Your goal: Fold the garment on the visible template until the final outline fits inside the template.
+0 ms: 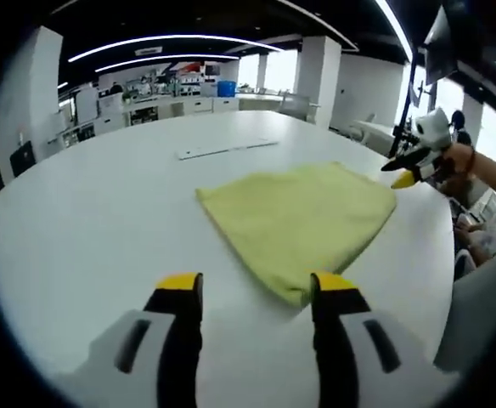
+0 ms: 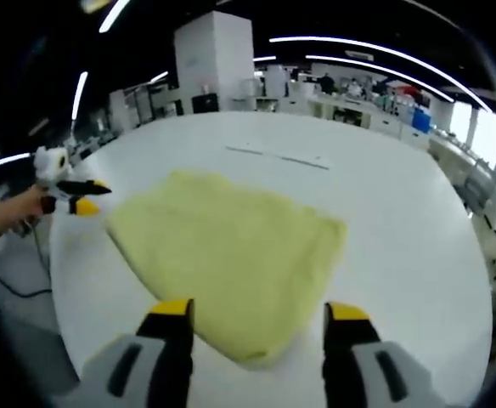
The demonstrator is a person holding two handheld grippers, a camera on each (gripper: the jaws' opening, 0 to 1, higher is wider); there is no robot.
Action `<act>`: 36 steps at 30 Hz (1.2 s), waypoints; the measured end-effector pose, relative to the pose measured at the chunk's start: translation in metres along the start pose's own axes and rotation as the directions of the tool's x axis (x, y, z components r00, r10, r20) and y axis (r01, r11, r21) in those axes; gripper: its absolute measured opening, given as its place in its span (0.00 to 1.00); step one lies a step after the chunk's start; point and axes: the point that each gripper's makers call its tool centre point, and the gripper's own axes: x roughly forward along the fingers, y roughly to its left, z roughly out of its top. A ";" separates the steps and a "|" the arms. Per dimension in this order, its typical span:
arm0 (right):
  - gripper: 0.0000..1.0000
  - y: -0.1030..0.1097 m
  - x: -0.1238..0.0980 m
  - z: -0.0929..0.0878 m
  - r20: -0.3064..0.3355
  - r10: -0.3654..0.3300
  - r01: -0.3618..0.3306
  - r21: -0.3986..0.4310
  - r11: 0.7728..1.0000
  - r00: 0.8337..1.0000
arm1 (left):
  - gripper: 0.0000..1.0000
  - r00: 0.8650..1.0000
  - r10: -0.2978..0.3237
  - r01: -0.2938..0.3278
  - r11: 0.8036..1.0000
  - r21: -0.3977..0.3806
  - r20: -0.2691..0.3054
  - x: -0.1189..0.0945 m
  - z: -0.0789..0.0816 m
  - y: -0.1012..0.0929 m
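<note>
Yellow cloth [image 1: 303, 223] btwn both open tongs

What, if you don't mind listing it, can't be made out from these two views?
- Template outline: none discernible around the yellow cloth; the strip on the white table is too small to read.
- Cloth's near corner: right gripper view, blurred between the right tongs.
- Cloth's layers: left gripper view, beyond the left tongs, fold count unclear.
</note>
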 end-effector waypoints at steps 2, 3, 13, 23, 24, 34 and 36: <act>0.57 0.000 0.000 -0.005 -0.004 0.001 -0.001 0.008 1.000 1.000 | 0.45 1.000 -0.001 0.001 1.000 -0.012 0.000 0.001 -0.003 0.001; 0.56 0.001 -0.001 -0.007 -0.006 0.003 -0.002 0.012 1.000 1.000 | 0.44 1.000 -0.002 0.002 1.000 -0.017 -0.001 0.001 -0.004 0.001; 0.42 0.007 -0.004 -0.032 -0.030 0.015 -0.014 0.031 0.999 0.999 | 0.30 1.000 -0.018 0.018 0.999 -0.035 -0.017 0.003 -0.018 -0.013; 0.24 0.004 0.001 -0.054 -0.045 -0.001 0.004 0.066 0.998 0.999 | 0.17 0.999 -0.027 0.025 0.997 -0.069 -0.025 0.011 -0.028 -0.019; 0.21 0.001 0.001 -0.054 -0.039 0.001 0.001 0.070 0.998 0.999 | 0.15 0.999 -0.027 0.026 0.997 -0.069 -0.027 0.011 -0.028 -0.018; 0.06 0.004 0.004 -0.048 0.036 0.022 -0.029 0.197 0.980 0.999 | 0.08 0.999 -0.032 0.029 0.996 -0.083 -0.032 0.019 -0.028 -0.023; 0.04 0.003 0.004 -0.049 0.041 0.024 -0.032 0.206 0.978 0.999 | 0.07 0.999 -0.029 0.026 0.996 -0.085 -0.032 0.019 -0.028 -0.023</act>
